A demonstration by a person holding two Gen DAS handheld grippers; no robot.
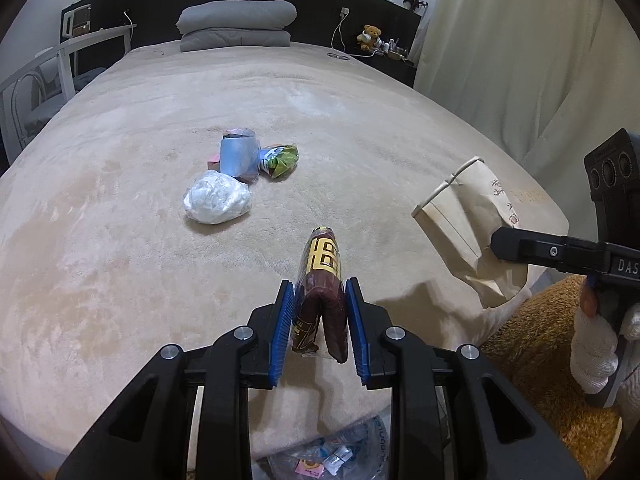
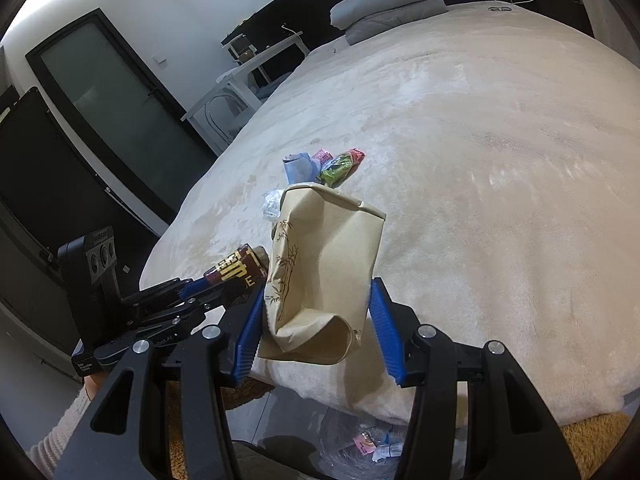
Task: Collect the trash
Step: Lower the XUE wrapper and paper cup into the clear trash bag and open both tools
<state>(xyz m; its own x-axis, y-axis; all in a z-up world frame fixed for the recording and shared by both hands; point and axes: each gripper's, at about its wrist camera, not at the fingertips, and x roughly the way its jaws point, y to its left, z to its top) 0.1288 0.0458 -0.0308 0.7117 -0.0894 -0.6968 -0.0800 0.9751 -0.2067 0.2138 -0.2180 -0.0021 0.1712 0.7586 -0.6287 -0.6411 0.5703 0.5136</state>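
The left tool (image 1: 320, 320) is almost fully closed, and its blue pads clamp a folded dark brown snack wrapper (image 1: 322, 280) held above the beige bed (image 1: 120, 260). The right tool (image 2: 320, 320) is a little wider and grips the crumpled bottom of a tan paper bag (image 2: 324, 264). More trash lies well apart on the bed: a white plastic bag (image 1: 218, 202), a blue wrapper (image 1: 238, 156) and a green packet (image 1: 280, 160).

Bedroom in a home: wide bed (image 1: 160, 128) with beige blanket, folded grey quilt (image 1: 236, 24) at dark headboard (image 1: 320, 12), curtain (image 1: 520, 60), teddy bear (image 1: 370, 36).
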